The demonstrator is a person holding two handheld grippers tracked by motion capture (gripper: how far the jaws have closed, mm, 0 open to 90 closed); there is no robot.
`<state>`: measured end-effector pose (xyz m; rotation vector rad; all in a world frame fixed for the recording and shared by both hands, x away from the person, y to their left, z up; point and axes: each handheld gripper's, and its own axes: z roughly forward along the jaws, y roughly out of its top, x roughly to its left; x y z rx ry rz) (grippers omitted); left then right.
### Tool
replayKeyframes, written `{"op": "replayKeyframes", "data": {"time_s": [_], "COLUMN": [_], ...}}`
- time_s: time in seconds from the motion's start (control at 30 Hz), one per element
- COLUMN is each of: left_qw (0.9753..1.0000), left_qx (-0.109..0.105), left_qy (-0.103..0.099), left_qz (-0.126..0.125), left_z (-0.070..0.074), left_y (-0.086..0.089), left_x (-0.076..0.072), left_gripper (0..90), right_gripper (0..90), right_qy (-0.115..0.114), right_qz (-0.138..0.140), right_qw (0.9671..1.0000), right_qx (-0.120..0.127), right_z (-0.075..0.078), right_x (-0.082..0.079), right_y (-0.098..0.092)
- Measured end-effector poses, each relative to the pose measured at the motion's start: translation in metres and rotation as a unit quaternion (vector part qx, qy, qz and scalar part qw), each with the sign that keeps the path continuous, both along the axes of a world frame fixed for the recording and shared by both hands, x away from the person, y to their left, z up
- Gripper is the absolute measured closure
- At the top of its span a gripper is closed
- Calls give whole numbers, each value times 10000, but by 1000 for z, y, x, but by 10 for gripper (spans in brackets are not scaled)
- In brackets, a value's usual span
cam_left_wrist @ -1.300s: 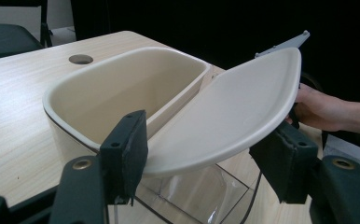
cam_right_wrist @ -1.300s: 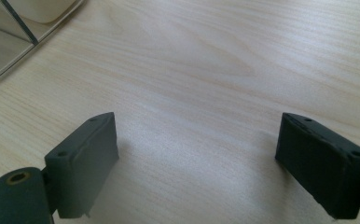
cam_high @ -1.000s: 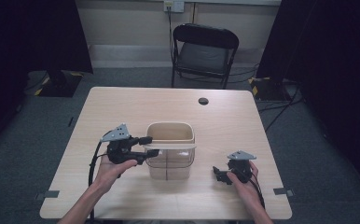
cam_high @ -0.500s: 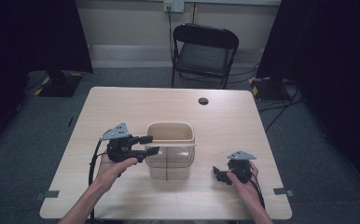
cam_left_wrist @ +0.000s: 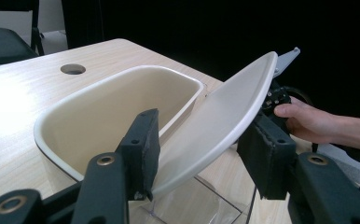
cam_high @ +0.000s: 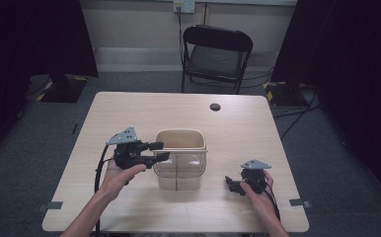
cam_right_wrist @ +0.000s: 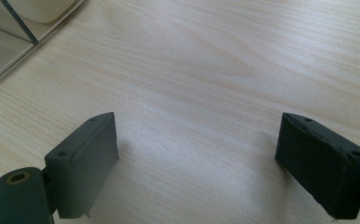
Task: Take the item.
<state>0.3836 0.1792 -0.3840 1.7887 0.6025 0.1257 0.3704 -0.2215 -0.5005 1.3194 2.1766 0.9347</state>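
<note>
1. The worktop [cam_high: 129,118], a pale rectangle of wood grain with a round dark hole [cam_high: 215,106] near its far edge, looked the same as a second before.
2. The bin [cam_high: 180,159], at the centre of the high view, was a rounded-rectangle tub with a cream rim over clear walls; it had not shifted.
3. Its lid [cam_left_wrist: 225,119], smooth, cream and gently curved, stood tilted up over the opening.
4. The left tool [cam_high: 160,151] stayed at the bin's left rim, jaws spread either side of the lid.
5. The right tool [cam_high: 233,184] remained at lower right, jaws spread over bare wood.
</note>
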Motion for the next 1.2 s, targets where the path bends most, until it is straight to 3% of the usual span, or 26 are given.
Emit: {"op": "replayKeyframes", "data": {"time_s": [0.13,1.2], "left_qw": [10000,10000], "left_qx": [72,30], "left_qy": [2,68], "left_qz": [-2,25], "left_z": [2,2], "left_y": [0,0], "left_x": [2,4], "left_gripper": [502,519], "right_gripper": [121,121], "right_qy": [-1,-1], "right_qz": [1,0], "right_qw": [10000,10000], "right_qx": [0,-1], "right_z": [0,0], "right_x": [0,0], "right_y": [0,0]}}
